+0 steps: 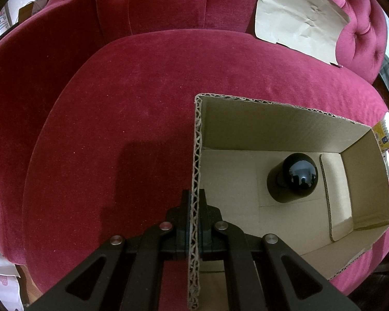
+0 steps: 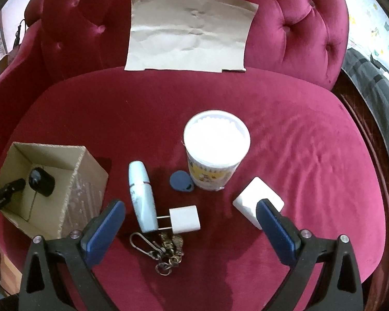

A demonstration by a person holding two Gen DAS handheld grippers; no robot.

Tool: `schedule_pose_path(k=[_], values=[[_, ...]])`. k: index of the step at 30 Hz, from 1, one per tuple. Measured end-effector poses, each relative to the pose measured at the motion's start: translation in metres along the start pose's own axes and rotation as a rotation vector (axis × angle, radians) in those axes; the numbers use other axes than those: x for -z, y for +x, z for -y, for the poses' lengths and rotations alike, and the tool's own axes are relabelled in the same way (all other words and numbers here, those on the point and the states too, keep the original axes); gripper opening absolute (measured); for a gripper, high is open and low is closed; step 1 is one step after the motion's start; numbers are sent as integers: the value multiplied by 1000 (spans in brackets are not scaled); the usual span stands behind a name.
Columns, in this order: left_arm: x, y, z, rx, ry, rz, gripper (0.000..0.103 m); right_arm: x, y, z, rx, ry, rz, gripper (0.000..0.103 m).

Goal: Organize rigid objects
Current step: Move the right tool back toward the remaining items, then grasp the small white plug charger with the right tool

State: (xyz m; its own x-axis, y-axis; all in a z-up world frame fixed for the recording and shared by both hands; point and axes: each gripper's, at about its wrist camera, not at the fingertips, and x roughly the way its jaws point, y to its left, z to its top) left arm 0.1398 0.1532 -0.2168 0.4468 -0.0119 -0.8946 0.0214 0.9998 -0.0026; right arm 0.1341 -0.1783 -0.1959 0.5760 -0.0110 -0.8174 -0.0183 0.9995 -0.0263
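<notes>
2 grippers we report: left gripper (image 1: 194, 207) pinches the cardboard box (image 1: 197, 140) wall, black bottle (image 1: 291, 180) inside; right gripper (image 2: 190, 216), jaws spread, hovers above the white plug adapter (image 2: 184, 219) on the sofa seat (image 2: 285, 140).

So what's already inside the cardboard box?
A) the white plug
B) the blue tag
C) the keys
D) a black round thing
D: only the black round thing lies in the cardboard box, whose wall the left gripper pinches; the keys, white plug and blue tag are out on the red cushion.
</notes>
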Motion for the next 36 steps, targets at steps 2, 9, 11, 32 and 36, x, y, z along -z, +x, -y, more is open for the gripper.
schedule_pose_path(k=[2, 9, 11, 32, 36], values=[[0, 0, 0, -1, 0, 1, 4, 2, 4, 3, -4, 2, -7, 103], [0, 0, 0, -1, -1, 1, 4, 10, 18, 7, -9, -8, -32, 103], [0, 0, 0, -1, -1, 1, 4, 12, 22, 8, -7, -13, -42, 103], [0, 1, 0, -5, 0, 3, 4, 18, 40, 4, -36, -46, -92, 67], [0, 1, 0, -5, 0, 2, 4, 21, 40, -1, -63, -52, -99, 43]])
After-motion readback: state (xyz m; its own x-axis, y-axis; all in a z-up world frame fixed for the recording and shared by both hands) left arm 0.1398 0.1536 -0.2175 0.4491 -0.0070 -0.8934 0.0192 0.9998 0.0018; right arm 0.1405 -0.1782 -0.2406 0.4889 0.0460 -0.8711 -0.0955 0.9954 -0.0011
